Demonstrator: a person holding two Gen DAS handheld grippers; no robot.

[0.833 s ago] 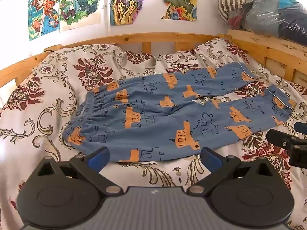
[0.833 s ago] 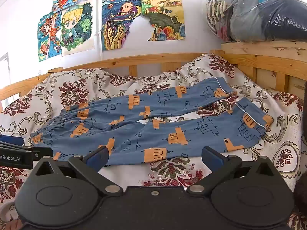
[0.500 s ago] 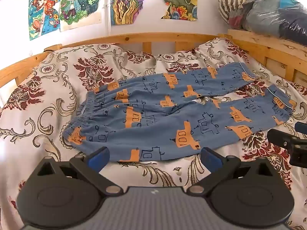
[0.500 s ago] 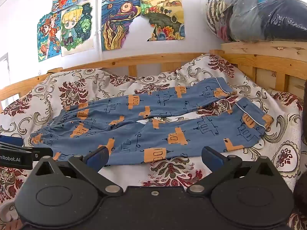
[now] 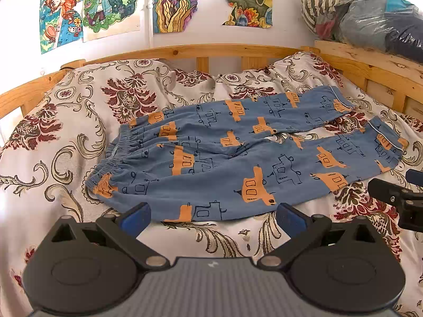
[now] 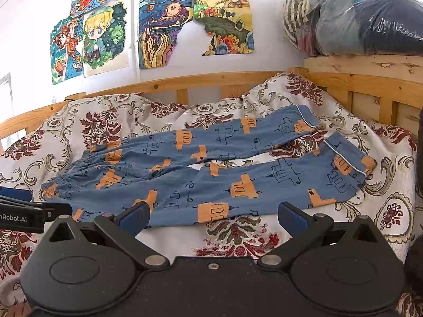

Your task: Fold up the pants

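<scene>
Lying flat on floral bedspread (image 5: 66,137), unfolded pants (image 5: 238,158), both tools agape.

A floral bedspread (image 5: 79,121) covers the wooden bed frame (image 5: 185,51). Colourful drawings (image 6: 169,29) hang on the wall at twelve o'clock. A plastic-wrapped bundle (image 6: 357,15) sits at two o'clock.

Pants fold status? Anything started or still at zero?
Done: only the layout. The pants lie flat and unfolded on the bedspread, legs apart, waistband to the left. In hand: nothing. The left tongs and right tongs are both open, empty, short of the near edge of the fabric. Left: every fold, likely one leg over the other first.
</scene>
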